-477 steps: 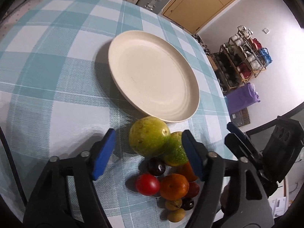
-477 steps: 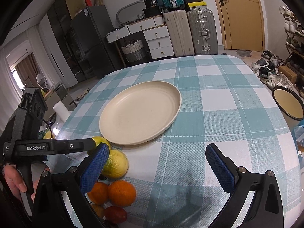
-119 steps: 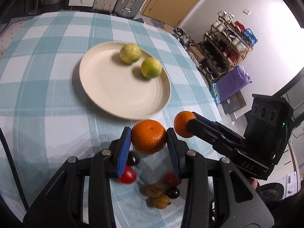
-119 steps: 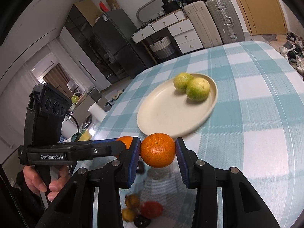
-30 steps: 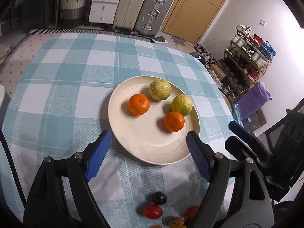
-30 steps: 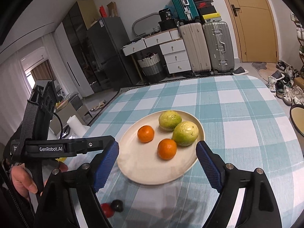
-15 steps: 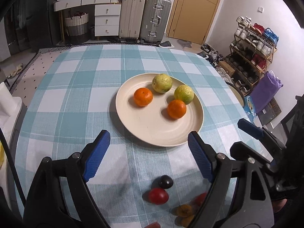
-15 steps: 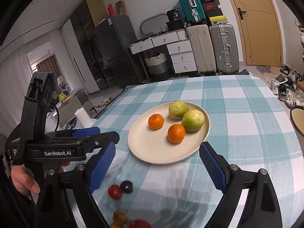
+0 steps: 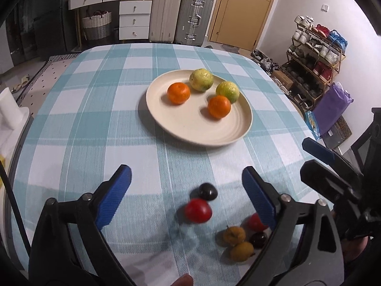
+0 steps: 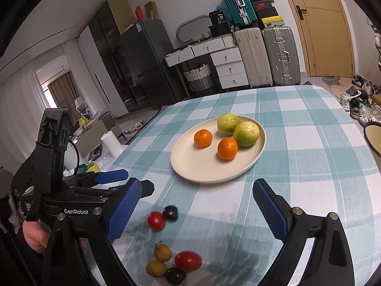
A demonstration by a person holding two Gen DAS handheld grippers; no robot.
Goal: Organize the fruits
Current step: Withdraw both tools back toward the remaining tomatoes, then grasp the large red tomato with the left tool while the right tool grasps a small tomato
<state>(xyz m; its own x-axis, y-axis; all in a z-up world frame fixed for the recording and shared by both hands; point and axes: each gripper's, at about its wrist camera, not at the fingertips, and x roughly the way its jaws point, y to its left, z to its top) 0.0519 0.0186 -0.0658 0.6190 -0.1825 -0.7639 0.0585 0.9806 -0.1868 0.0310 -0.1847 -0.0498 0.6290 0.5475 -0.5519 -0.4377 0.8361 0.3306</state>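
A cream plate [image 9: 190, 128] [image 10: 204, 169] on the checked tablecloth holds two oranges [image 9: 178, 93] [image 10: 227, 149] and two green-yellow citrus fruits [image 9: 201, 80] [image 10: 246, 134]. Near the table's front edge lie small fruits: a red one [image 9: 198, 210] [image 10: 156, 221], a dark one [image 9: 208, 191] [image 10: 170, 213], and a cluster of yellow, red and dark ones [image 9: 240, 238] [image 10: 173, 264]. My left gripper [image 9: 188, 197] is open and empty above the small fruits. My right gripper [image 10: 197, 212] is open and empty, also over them.
The round table's edge [image 9: 297, 109] curves close on the right. Suitcases [image 10: 266, 54], drawers and a shoe rack [image 9: 316, 47] stand beyond the table. A white paper roll [image 10: 110, 143] stands left of the table. The left gripper's body [image 10: 71, 190] shows in the right wrist view.
Both grippers have drawn back and up from the plate, open and empty. The small fruits near the front edge have come further into view.
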